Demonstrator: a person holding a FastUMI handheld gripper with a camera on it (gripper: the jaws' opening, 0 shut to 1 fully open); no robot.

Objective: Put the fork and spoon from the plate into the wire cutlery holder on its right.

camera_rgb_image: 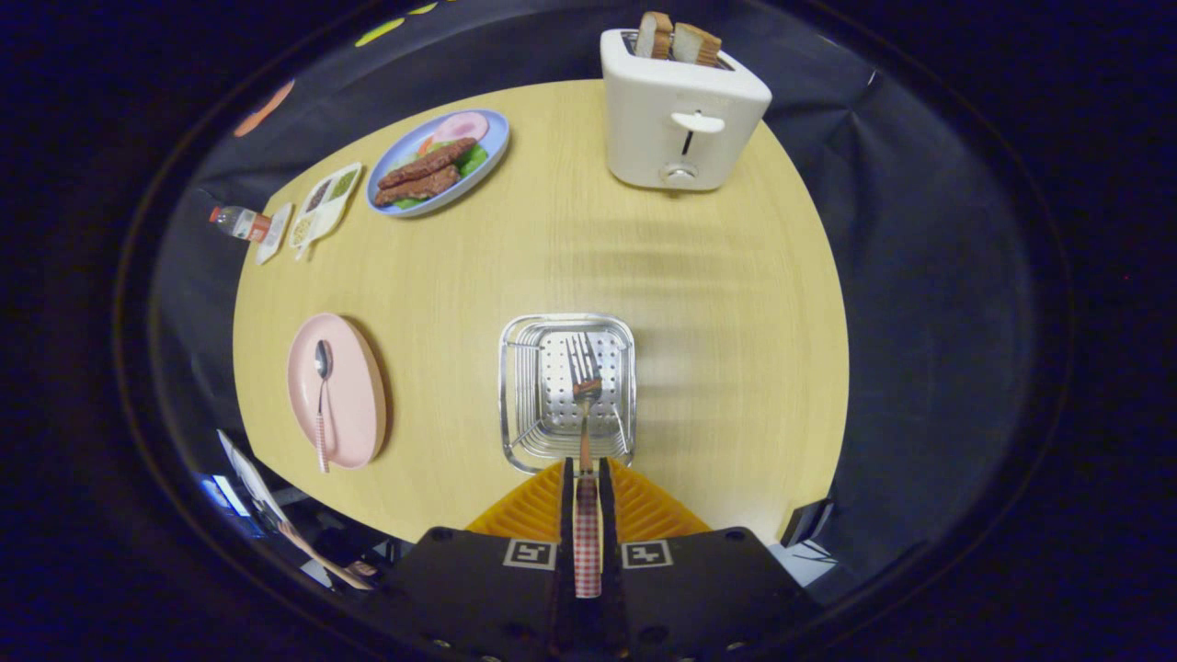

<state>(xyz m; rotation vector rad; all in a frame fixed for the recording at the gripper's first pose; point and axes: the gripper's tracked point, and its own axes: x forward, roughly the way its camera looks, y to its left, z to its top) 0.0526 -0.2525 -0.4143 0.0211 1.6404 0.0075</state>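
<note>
- The claw (587,478) is closed tight on the fork (586,418), both fingers pressing the checked handle, which runs back between them.
- The fork points forward, its metal tines just ahead of the fingertips and over the open top of the wire cutlery holder (517,386); whether the tines touch the holder's perforated bottom is not clear.
- The holder stands on the wooden table (699,303), directly ahead of the fingers.
- To the holder's left, well apart from it, lies the pink plate (354,405), with the spoon (322,395) resting on it, bowl away from the claw and checked handle reaching over the near rim.
- Beyond the holder, at the far edge of the table, stands a white toaster (676,115) with two slices of bread (679,39) sticking up.
- Far left sits a blue plate (492,152) with sausages, ham and greens.
- Beside that plate is a small divided tray (324,204), then a bottle (237,222) lying at the table's edge.
</note>
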